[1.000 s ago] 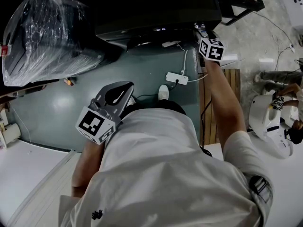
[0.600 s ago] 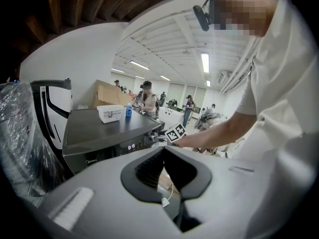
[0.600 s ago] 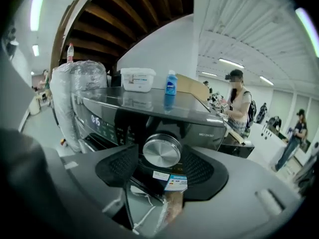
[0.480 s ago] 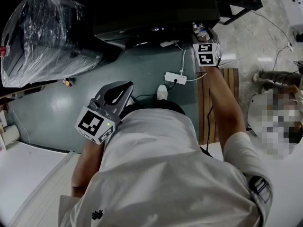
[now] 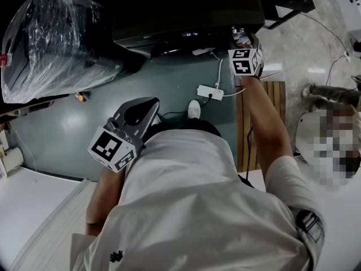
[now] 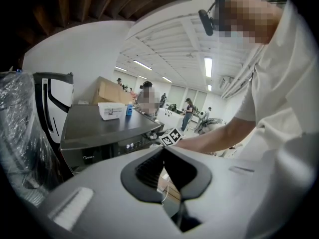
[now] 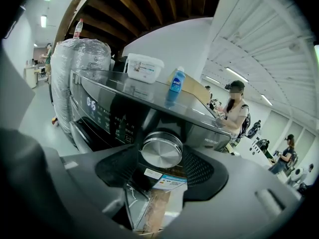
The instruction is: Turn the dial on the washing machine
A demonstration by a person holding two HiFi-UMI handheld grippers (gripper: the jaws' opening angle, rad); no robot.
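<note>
The dark washing machine (image 5: 186, 10) stands in front of me, its control panel facing me. Its round silver dial (image 7: 161, 151) sits at the panel's right end, between the black pads (image 7: 115, 167) of my right gripper (image 5: 241, 38). That gripper is shut on the dial, one jaw on each side of it. My left gripper (image 5: 146, 103) hangs low beside my body, well short of the machine, shut with nothing in it. In the left gripper view its jaws (image 6: 163, 153) meet at their tips, and the machine (image 6: 99, 128) lies beyond them.
A plastic-wrapped appliance (image 5: 56, 38) stands left of the machine. On the green floor lie a white power strip (image 5: 210, 93) with cables and a wooden pallet (image 5: 262, 123). On the machine's top stand a white box (image 7: 144, 67) and a blue bottle (image 7: 176, 80). Other people are at the far right.
The marker cube on my right gripper has rolled round while staying at the dial, so the gripper has twisted there. My left gripper has stayed put.
</note>
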